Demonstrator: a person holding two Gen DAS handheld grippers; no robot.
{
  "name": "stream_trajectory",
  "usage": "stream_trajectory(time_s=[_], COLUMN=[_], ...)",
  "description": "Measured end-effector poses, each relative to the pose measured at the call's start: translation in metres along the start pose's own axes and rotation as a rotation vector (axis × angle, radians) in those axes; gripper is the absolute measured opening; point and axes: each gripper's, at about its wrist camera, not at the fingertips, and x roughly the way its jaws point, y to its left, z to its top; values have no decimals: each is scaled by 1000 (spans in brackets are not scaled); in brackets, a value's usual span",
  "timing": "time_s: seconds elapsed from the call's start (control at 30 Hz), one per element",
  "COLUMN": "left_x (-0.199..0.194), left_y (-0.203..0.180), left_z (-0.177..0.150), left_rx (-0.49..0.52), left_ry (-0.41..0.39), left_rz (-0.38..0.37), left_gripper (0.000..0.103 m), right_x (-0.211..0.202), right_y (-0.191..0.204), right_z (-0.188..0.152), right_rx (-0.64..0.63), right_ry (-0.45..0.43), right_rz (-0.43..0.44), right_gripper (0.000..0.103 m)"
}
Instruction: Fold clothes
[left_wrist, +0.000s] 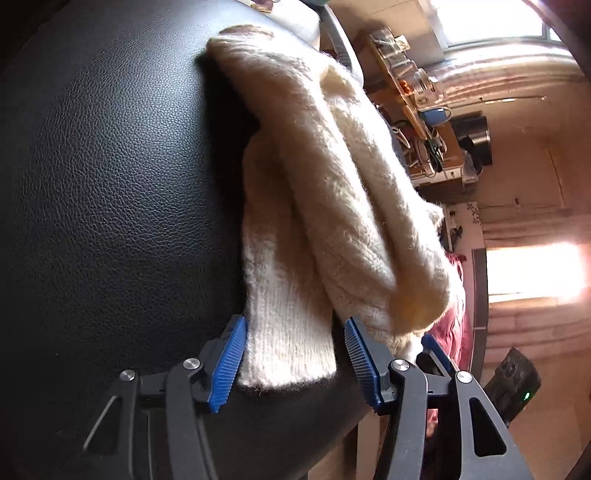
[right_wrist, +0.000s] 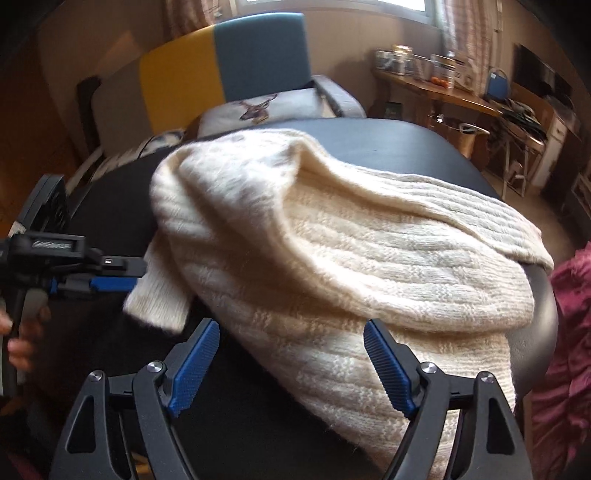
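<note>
Lying between spread left gripper (left_wrist: 291, 363) jaws: cream sweater (left_wrist: 325, 206) cuff.

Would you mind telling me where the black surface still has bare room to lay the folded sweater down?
The widest bare stretch of the black leather surface runs along the cream sweater, on the side away from the room. A smaller strip lies beyond it, toward the chair. It is crowded near the cuff, where the left gripper and right gripper work.

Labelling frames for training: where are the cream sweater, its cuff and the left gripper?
cream sweater (right_wrist: 332, 251), right wrist view, knitted body.
cuff (left_wrist: 288, 347), left wrist view, ribbed sleeve end.
left gripper (left_wrist: 291, 365), left wrist view, between fingertips.
</note>
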Motion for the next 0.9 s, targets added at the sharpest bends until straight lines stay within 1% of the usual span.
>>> stream_trajectory(time_s=[0.03,0.07,0.1,0.13,0.27,0.4,0.43,0.47,0.5,0.53,0.57,0.63,0.67,0.87,0.9], left_x=[0,1,2,4,-2,-26,-34,-42,-51,-61,-71,-93,-106,-186,-197], left_y=[0,0,1,4,5,-5,-7,-9,-11,-12,-13,-13,-11,3,5], left_z=[0,0,-1,-1,-4,-3,-1,0,0,-1,-2,-4,-3,1,1], left_rx=[-2,-3,-11,-27,-51,-4,2,7,15,29,43,69,76,120,130], left_ry=[-6,-12,-9,-1,-39,-108,-119,-131,-147,-170,-194,-242,-266,-409,-430], left_rz=[14,28,39,38,-1,-39,-54,-69,-82,-92,-102,-120,-127,-168,-157], left_gripper=[49,26,7,7,5,5,5,5,5,5,5,4,0,0,0], right_x=[0,1,2,4,19,28,30,32,35,32,28,22,21,12,10], right_y=[2,4,4,4,5,3,2,1,1,-2,-5,-11,-11,-13,-13], right_z=[-1,-2,-3,-4,-9,-13,-15,-16,-17,-15,-12,-8,-7,-1,0], right_rx=[-20,-40,-55,-69,-122,-127,-128,-130,-131,-105,-80,-29,-2,155,181], right_ry=[11,21,32,42,102,115,118,122,125,122,119,112,111,102,100], right_rz=[0,0,-18,-36,-114,-214,-239,-264,-289,-272,-255,-220,-195,-45,-20], right_gripper=[83,83,83,83,80,77,63,45,38,29,25,24,24,23,23])
